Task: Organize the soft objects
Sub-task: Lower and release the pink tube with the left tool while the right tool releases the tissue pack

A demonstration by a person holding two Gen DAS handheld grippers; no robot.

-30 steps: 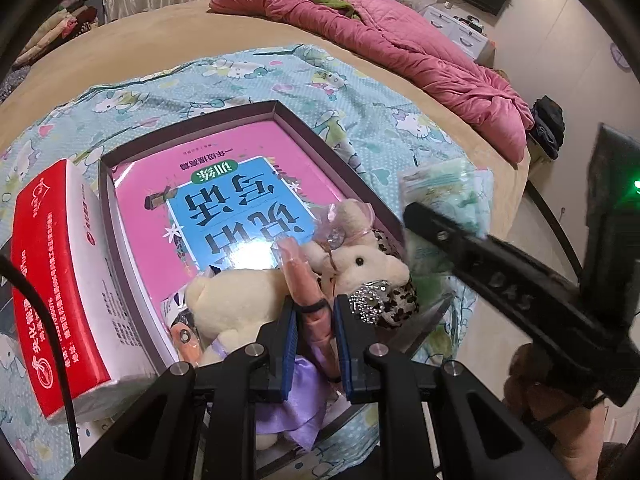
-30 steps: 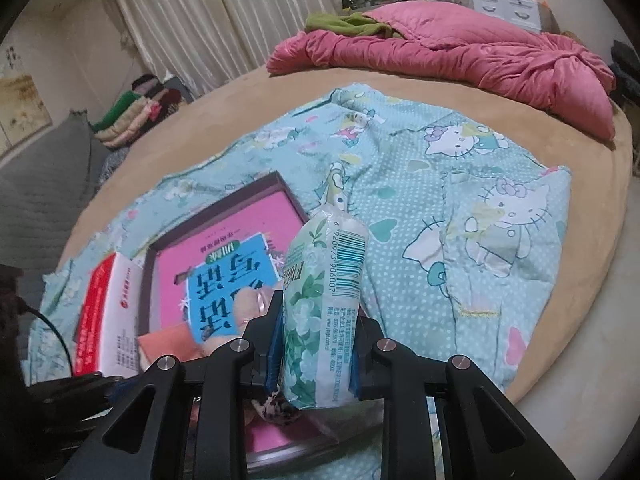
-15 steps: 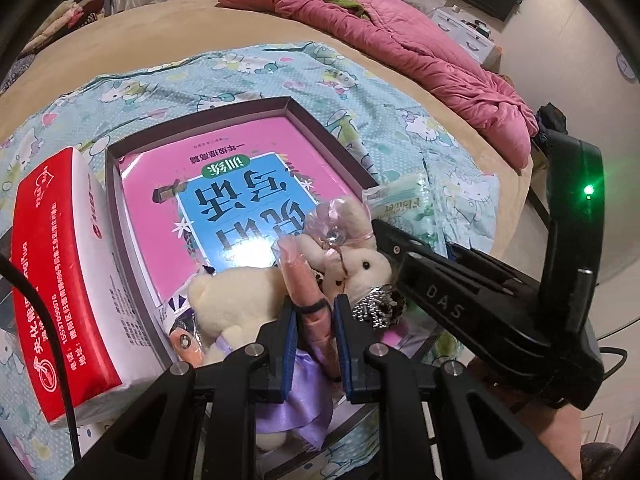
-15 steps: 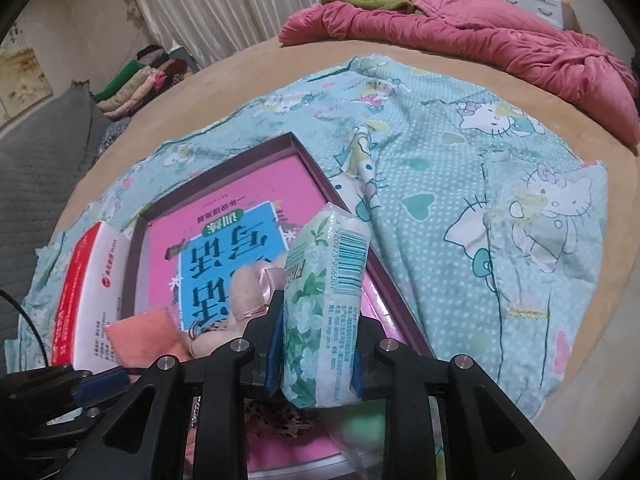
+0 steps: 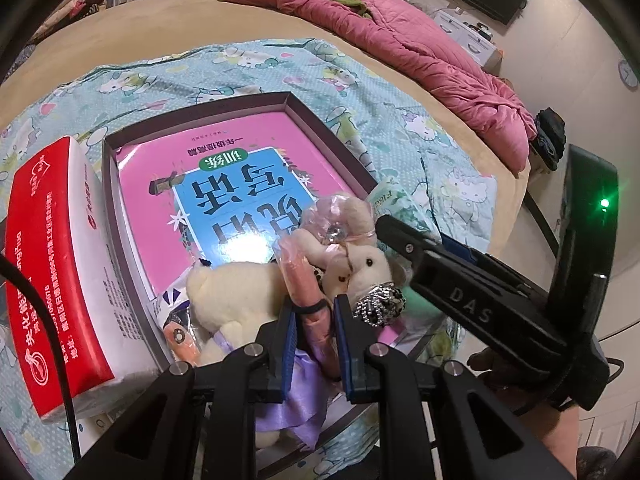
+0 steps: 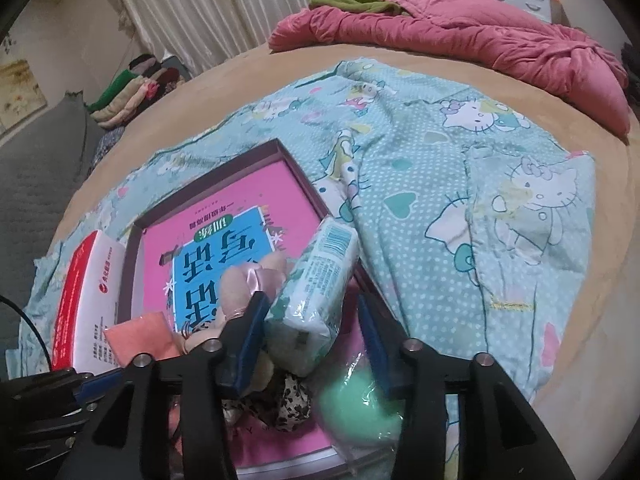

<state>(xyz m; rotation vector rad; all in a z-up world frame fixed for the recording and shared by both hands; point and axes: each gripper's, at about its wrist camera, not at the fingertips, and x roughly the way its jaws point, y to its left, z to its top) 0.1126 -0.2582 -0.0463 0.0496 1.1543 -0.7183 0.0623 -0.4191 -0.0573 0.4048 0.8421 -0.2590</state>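
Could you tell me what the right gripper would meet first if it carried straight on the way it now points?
Most likely the green-and-white tissue pack, lying tilted between the right gripper's just-opened jaws over the tray. Behind it comes the pink book, though depth is uncertain.

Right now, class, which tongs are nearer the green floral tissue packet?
Right. The right tongs straddle the green floral tissue packet, jaws just opened; the left tongs pinch a plush rabbit beside it.

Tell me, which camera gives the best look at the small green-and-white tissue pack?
The right wrist view: the tissue pack lies tilted between the right gripper's opened fingers, barcode showing. In the left wrist view only its corner peeks out behind the plush rabbit.
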